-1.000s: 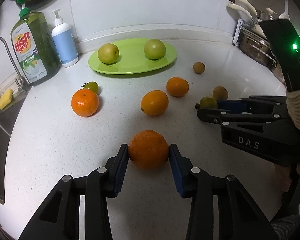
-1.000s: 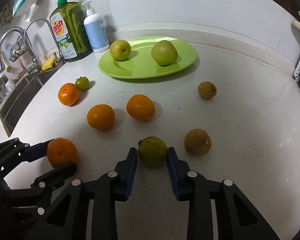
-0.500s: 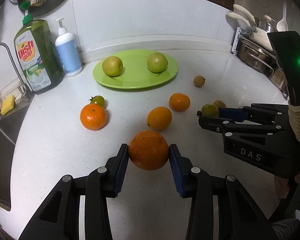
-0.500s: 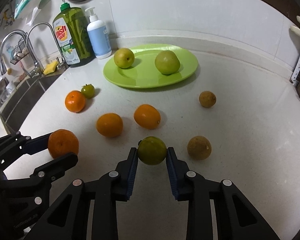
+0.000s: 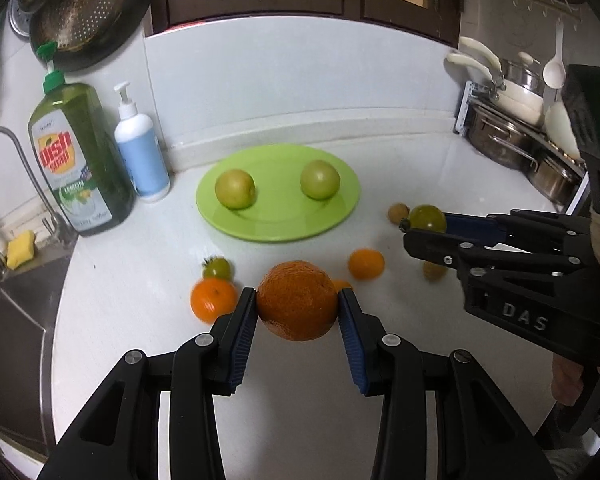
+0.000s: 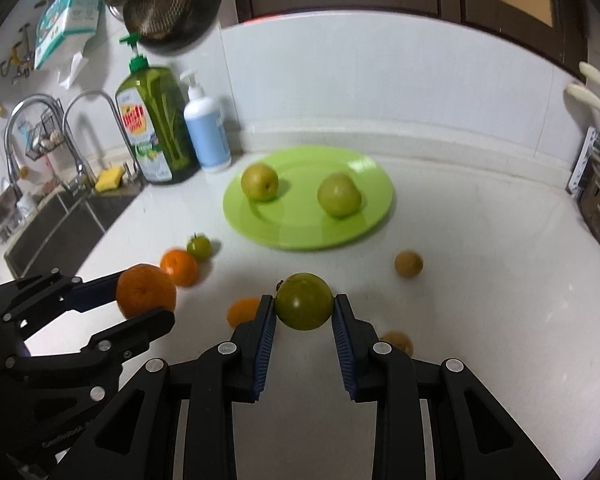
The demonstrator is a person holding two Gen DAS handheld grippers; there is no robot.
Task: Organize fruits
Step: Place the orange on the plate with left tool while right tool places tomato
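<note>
My left gripper (image 5: 298, 308) is shut on a large orange (image 5: 297, 300) and holds it above the white counter. My right gripper (image 6: 304, 310) is shut on a green fruit (image 6: 304, 301), also lifted; it shows in the left wrist view (image 5: 427, 218). A green plate (image 5: 278, 226) at the back holds two green apples (image 5: 235, 189) (image 5: 320, 180). Loose on the counter lie an orange (image 5: 212, 299), a small green fruit (image 5: 218, 267), another orange (image 5: 366, 264) and small brown fruits (image 6: 408, 264).
A green dish soap bottle (image 5: 78, 160) and a white pump bottle (image 5: 142, 156) stand at the back left beside the sink (image 6: 60, 220) and tap. Steel pots (image 5: 508, 136) sit on a rack at the right. The wall runs behind the plate.
Both grippers have lifted their fruits off the counter and risen; the counter fruits and plate now sit lower and farther in both views.
</note>
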